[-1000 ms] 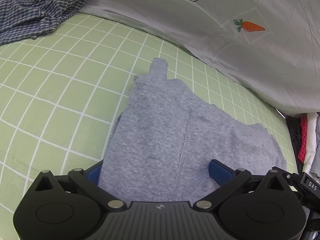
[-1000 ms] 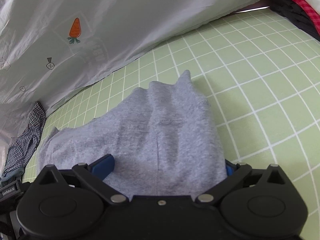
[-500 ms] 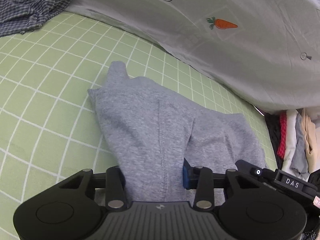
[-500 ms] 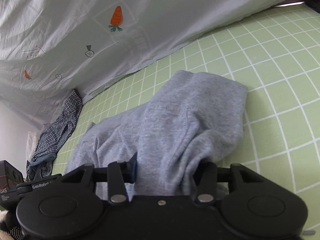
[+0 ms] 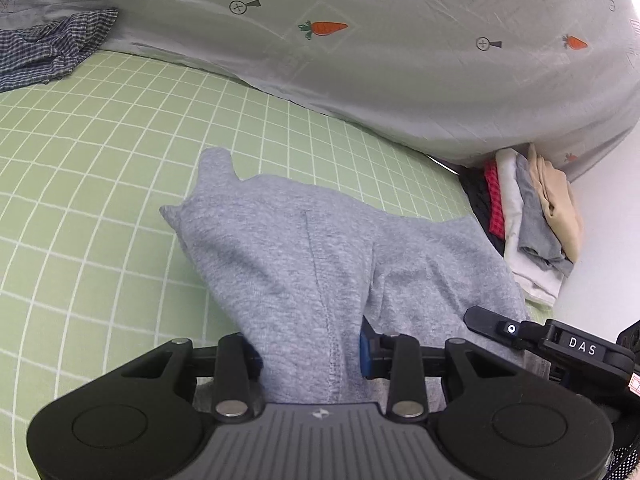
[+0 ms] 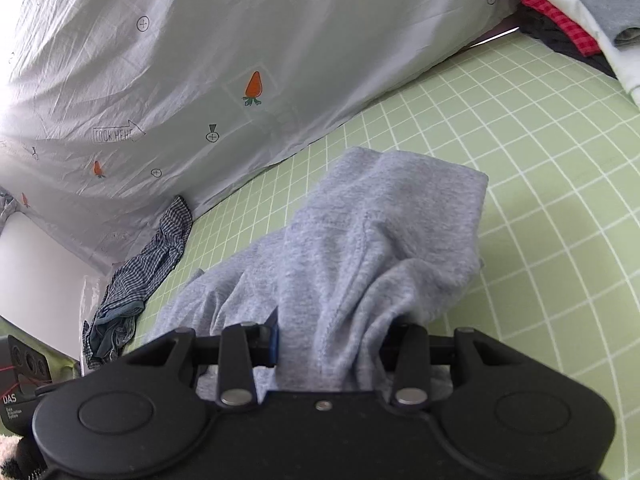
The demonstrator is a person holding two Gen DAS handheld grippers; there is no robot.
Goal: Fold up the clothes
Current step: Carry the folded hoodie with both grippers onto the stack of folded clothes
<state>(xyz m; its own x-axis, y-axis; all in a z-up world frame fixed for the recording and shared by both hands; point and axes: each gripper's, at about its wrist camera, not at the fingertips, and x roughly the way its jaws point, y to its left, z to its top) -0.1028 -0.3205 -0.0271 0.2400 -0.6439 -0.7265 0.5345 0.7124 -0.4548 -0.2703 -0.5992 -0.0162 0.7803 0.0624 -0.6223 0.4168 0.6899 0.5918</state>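
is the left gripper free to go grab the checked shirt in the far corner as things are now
Probably not yet. The left gripper is shut on the grey garment, so it would have to let go first. The green sheet toward the checked shirt looks bare.

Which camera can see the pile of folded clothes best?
The left wrist view. There the folded pile stands at the right past the grey garment, showing its black, red, white, grey and tan layers edge-on. The right wrist view catches only a piece of it, cut off at the top right corner.
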